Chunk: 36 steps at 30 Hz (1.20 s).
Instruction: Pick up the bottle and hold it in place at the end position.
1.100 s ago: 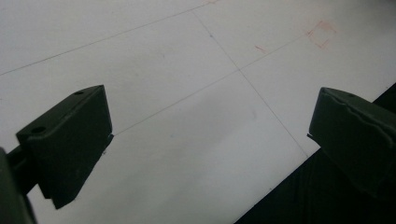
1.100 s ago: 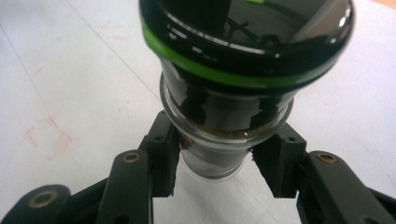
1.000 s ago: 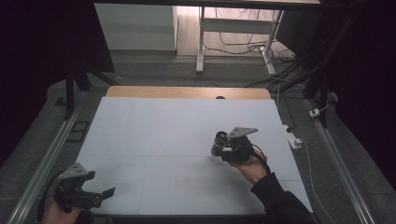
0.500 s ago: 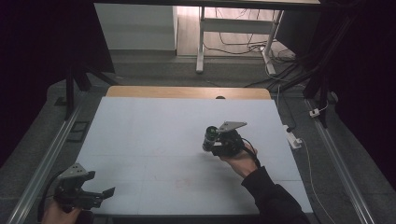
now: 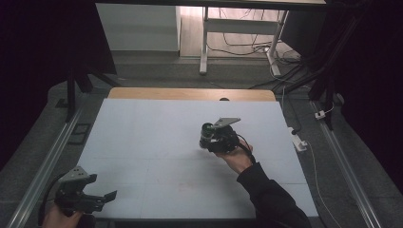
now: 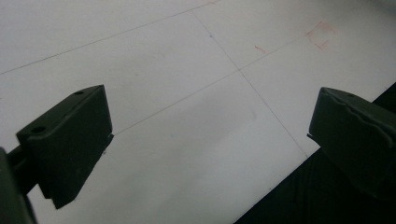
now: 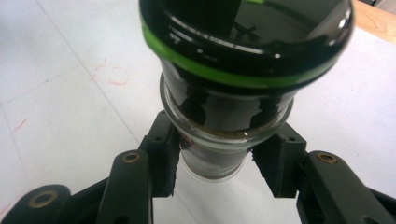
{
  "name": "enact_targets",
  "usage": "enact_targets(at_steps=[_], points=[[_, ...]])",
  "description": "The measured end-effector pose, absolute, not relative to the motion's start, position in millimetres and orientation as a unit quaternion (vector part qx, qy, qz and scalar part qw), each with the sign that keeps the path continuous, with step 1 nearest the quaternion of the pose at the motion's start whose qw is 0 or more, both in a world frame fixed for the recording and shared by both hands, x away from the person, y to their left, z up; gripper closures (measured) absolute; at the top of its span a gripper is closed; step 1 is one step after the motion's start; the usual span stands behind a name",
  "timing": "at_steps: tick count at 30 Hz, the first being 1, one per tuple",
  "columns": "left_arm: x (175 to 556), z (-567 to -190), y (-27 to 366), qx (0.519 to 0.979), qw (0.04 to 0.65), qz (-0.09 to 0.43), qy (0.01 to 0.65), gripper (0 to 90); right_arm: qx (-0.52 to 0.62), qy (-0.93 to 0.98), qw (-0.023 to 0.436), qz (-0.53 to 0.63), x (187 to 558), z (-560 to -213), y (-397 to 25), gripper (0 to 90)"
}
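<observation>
**Jar held over the white board**

The white board covers the table, with a strip of bare wood along its far edge. The right gripper, held by a hand in a dark sleeve, sits above the board's middle, slightly right of centre. Its jaws pinch the narrow glass neck of a jar, which carries a dark top with a green band; whether the jar touches the board cannot be judged. The left gripper hovers at the board's near left corner, jaws spread wide with only board between them. Faint red marks dot the board.
</observation>
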<state>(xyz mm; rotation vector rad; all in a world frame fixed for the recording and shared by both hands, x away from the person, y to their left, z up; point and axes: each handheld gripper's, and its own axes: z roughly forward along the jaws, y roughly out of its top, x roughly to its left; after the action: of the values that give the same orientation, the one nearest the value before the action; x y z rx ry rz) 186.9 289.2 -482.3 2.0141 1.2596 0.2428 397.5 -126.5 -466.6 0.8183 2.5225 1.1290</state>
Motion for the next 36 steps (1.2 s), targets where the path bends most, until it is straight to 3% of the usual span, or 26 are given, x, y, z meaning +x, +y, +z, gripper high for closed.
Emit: enact_targets(at_steps=[21, 36], points=[[186.9, -482.5, 290.4, 0.783, 0.371, 0.091, 0.492, 0.7, 0.264, 0.882, 0.13, 0.37, 420.0, -480.5, -85.3, 52.9], [186.9, -482.5, 290.6, 0.783, 0.372, 0.091, 0.491, 0.8, 0.264, 0.888, 0.129, 0.354, 425.8, -500.3, -78.3, 52.9]])
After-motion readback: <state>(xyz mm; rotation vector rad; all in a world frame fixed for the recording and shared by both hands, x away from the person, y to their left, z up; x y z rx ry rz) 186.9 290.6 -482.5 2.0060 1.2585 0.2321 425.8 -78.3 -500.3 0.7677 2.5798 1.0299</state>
